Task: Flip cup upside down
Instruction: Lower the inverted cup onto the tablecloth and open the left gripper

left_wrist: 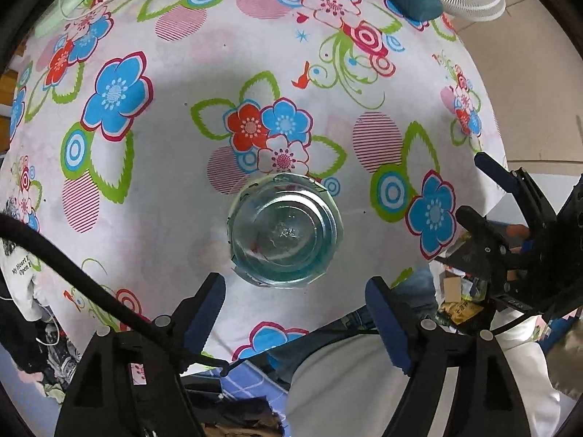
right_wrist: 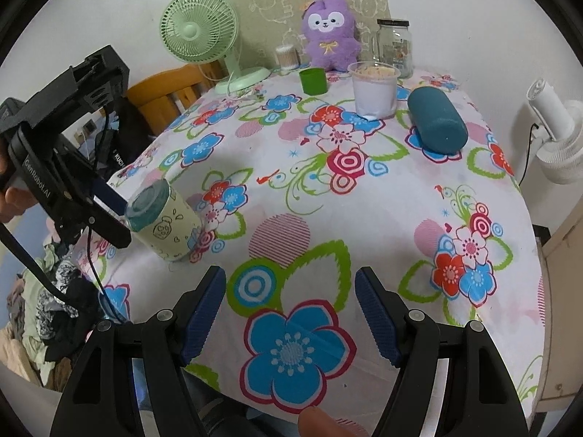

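A pale green glass cup [right_wrist: 165, 225] with small drawings stands on the flowered tablecloth [right_wrist: 364, 189] near the table's left front edge, its narrower end up. From above it shows as clear concentric rings [left_wrist: 286, 229]. My left gripper [left_wrist: 295, 313] hangs open right over it, the blue pads [left_wrist: 204, 309] spread wider than the cup and level with its near side. The right wrist view shows that gripper [right_wrist: 125, 218] with its tips by the cup's top, not closed on it. My right gripper [right_wrist: 291, 284] is open and empty over the front of the table, and shows at the right edge [left_wrist: 473, 189].
At the back stand a green fan [right_wrist: 204, 32], a purple plush [right_wrist: 329, 32], a glass jar [right_wrist: 395, 45], a small green cup [right_wrist: 313, 80] and a white tub [right_wrist: 375, 91]. A teal cylinder [right_wrist: 437, 123] lies on its side. Clothes [right_wrist: 54, 291] pile below the left edge.
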A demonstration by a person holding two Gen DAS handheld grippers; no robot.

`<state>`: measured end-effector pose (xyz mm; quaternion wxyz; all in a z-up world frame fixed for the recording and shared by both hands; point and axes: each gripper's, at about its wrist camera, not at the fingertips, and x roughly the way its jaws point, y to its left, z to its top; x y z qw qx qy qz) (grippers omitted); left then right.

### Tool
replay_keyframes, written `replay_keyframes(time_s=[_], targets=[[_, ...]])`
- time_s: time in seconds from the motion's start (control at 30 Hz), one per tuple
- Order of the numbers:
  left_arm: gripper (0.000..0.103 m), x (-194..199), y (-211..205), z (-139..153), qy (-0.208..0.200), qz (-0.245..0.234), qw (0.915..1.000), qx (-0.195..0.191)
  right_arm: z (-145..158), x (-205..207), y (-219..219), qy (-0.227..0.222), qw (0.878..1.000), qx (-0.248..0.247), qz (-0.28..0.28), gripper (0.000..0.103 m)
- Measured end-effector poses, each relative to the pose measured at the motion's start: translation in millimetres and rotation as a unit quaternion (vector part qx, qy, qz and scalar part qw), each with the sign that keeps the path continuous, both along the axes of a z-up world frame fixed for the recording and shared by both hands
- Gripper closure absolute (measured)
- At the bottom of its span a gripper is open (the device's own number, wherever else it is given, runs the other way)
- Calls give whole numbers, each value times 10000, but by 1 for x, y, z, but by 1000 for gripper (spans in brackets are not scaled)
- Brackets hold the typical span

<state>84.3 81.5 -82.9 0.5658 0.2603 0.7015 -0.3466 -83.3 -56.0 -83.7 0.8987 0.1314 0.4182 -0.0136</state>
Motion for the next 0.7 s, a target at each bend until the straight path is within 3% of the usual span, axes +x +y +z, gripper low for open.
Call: replay_keyframes(time_s=[0.17, 0.5, 0.7], targets=[[19, 0, 6, 8, -71, 103, 9996, -269, 6, 3, 7, -24, 10000, -42, -9, 27], [11, -9, 24, 32, -727, 266, 9938, -794, 28, 12, 28, -146, 9993, -335, 1, 27], [11, -11, 38, 40, -885, 345, 9904, -1004, 39, 19, 40, -186, 9990, -393, 44, 27]])
